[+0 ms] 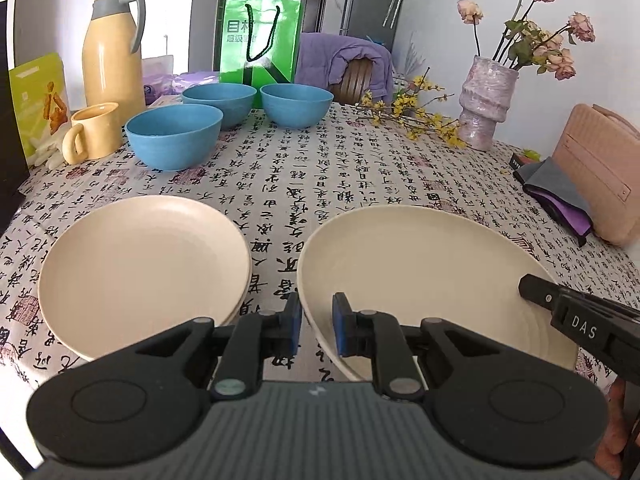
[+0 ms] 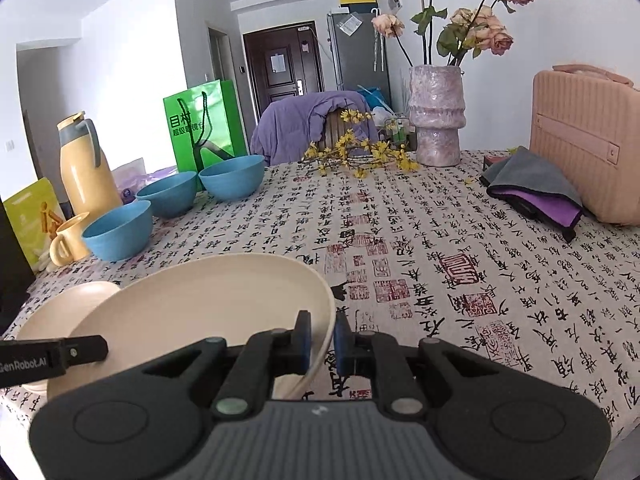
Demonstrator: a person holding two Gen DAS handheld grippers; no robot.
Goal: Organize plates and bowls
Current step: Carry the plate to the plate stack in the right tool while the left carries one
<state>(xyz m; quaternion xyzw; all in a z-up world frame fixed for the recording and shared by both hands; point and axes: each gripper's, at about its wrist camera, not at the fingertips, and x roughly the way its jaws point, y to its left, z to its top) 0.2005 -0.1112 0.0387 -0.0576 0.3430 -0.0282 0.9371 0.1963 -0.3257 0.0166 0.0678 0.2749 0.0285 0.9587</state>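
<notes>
Left gripper (image 1: pixel 317 322) jaws clamp the plate (image 1: pixel 432 280) rim; a plate stack (image 1: pixel 140 264) lies just left of it, three unstacked bowls (image 1: pixel 174 136) beyond. Right gripper (image 2: pixel 322 343) likewise pinches the plate's opposite rim, above the table (image 2: pixel 440 240).

Left gripper (image 1: pixel 317 322) jaws pinch near-left rim of cream plate (image 1: pixel 432 276), held above desk (image 1: pixel 360 176). Right gripper (image 1: pixel 580 320) at plate's right edge. Stacked plates (image 1: pixel 140 268) to its left. Three blue bowls (image 1: pixel 174 136) far left, by mug (image 1: pixel 94 132) and flask (image 1: pixel 112 48).
</notes>
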